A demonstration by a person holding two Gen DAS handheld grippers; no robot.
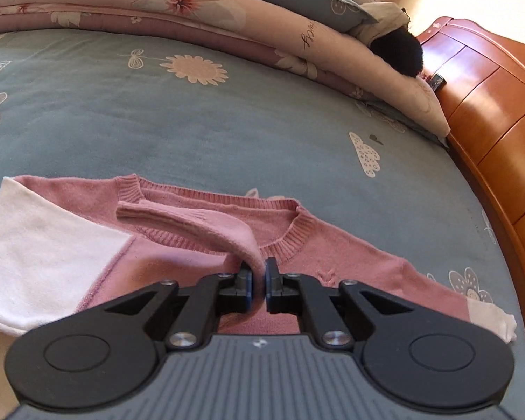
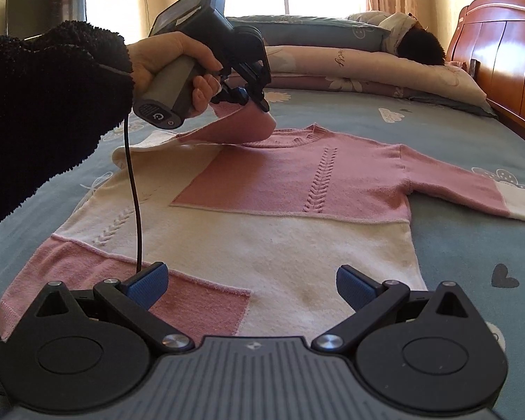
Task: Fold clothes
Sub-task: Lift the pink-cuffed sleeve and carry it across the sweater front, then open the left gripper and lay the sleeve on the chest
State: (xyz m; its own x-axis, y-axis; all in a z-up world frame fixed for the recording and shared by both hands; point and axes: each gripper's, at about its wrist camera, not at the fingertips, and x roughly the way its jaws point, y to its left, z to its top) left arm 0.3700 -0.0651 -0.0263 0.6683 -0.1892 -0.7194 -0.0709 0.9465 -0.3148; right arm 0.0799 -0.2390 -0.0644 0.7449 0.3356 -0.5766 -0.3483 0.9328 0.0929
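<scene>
A pink and white knit sweater (image 2: 269, 203) lies spread face up on the bed, collar toward the pillows. My left gripper (image 1: 259, 280) is shut on the sweater's left sleeve (image 1: 199, 227), which hangs folded over the chest just below the collar (image 1: 290, 234). In the right wrist view that gripper (image 2: 252, 99) holds the sleeve (image 2: 241, 126) lifted above the body, gripped by a hand in a black fuzzy sleeve. My right gripper (image 2: 252, 287) stands open over the sweater's bottom hem, nothing between its blue pads (image 2: 150, 283). The other sleeve (image 2: 472, 189) lies stretched out to the right.
The bed has a blue-grey sheet (image 1: 157, 112) with flower prints. A folded floral quilt (image 1: 192, 14) and pillows (image 2: 315, 29) lie at the head, with a dark fluffy item (image 2: 420, 47) on them. A wooden headboard (image 2: 500, 49) borders the right side. A cable (image 2: 134, 192) hangs from the left gripper.
</scene>
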